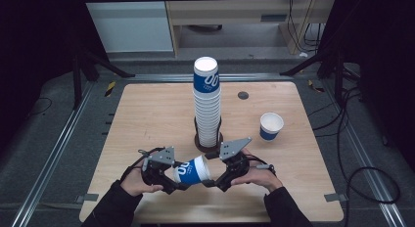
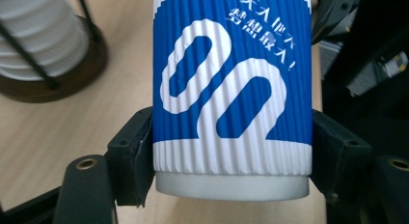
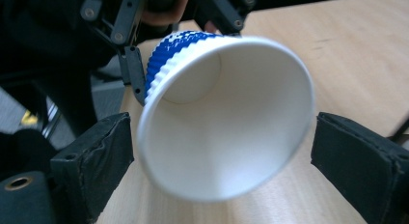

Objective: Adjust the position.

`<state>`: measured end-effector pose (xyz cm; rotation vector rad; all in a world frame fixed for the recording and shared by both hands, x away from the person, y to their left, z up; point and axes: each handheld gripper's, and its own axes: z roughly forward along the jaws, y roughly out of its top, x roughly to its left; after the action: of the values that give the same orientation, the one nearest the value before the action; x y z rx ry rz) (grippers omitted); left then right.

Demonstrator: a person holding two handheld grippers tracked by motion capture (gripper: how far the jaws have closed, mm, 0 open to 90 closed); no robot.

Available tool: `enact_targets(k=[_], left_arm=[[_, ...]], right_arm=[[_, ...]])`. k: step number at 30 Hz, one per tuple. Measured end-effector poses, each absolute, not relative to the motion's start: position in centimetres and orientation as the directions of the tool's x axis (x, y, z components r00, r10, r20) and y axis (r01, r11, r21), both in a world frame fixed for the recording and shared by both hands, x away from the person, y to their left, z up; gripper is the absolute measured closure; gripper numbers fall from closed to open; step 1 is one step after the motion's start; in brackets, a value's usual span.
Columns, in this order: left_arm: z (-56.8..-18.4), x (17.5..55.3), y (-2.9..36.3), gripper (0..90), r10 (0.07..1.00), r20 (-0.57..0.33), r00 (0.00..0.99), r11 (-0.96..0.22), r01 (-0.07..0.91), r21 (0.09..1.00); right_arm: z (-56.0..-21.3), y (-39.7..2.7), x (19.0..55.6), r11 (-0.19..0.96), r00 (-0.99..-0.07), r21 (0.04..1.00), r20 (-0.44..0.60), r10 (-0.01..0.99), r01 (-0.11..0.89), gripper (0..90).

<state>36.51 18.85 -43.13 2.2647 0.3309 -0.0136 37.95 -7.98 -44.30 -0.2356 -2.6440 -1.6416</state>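
Note:
A blue and white ribbed paper cup (image 1: 193,170) lies on its side in the air just above the table's near edge, between my two grippers. My left gripper (image 1: 177,177) is shut on its base end; in the left gripper view both pads press the white ribbed band of the cup (image 2: 231,89) at my left gripper (image 2: 231,161). My right gripper (image 1: 211,175) faces the cup's open mouth. In the right gripper view the rim of the cup (image 3: 226,122) sits between the jaws of my right gripper (image 3: 222,161), whose pads stand just off it, open.
A tall stack of the same cups (image 1: 206,104) stands in a dark wire holder at the middle of the wooden table (image 1: 147,119). One single cup (image 1: 271,125) stands upright to the right. A small dark disc (image 1: 243,95) lies farther back.

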Motion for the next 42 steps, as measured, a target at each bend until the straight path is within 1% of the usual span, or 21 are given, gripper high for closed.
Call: enact_targets(k=[8, 12, 14, 20, 33, 42], left_arm=[[-42.3, 37.1, 20.6, 27.3, 0.329, -0.116, 0.937, -0.475, 0.27, 0.838], [-41.9, 37.0, 20.9, 27.3, 0.349, -0.115, 0.93, -0.403, 0.26, 0.877], [-41.9, 36.9, 20.9, 27.4, 0.349, -0.117, 0.93, -0.388, 0.257, 0.885], [-41.9, 36.4, 20.0, 27.3, 0.335, -0.097, 0.937, -0.394, 0.232, 0.889], [-42.4, 35.5, 18.1, 27.4, 0.273, -0.091, 0.958, -0.432, 0.206, 0.878], [-42.6, 35.4, 17.7, 27.4, 0.241, -0.102, 0.965, -0.45, 0.205, 0.869]], right_arm=[[-43.3, -9.8, 38.8, 0.335, -0.97, 0.924, 0.116, 0.212, 0.183, 6.9], [-43.1, -10.3, 39.1, 0.272, -0.959, 0.939, 0.147, 0.242, 0.212, 6.8], [-43.0, -10.3, 39.2, 0.254, -0.955, 0.942, 0.156, 0.252, 0.221, 6.7], [-43.1, -10.1, 39.2, 0.213, -0.955, 0.947, 0.191, 0.229, 0.24, 6.7], [-43.9, -8.3, 38.8, 0.218, -0.955, 0.932, 0.264, 0.139, 0.289, 7.5], [-44.2, -8.0, 38.7, 0.219, -0.95, 0.925, 0.302, 0.077, 0.312, 13.2]])
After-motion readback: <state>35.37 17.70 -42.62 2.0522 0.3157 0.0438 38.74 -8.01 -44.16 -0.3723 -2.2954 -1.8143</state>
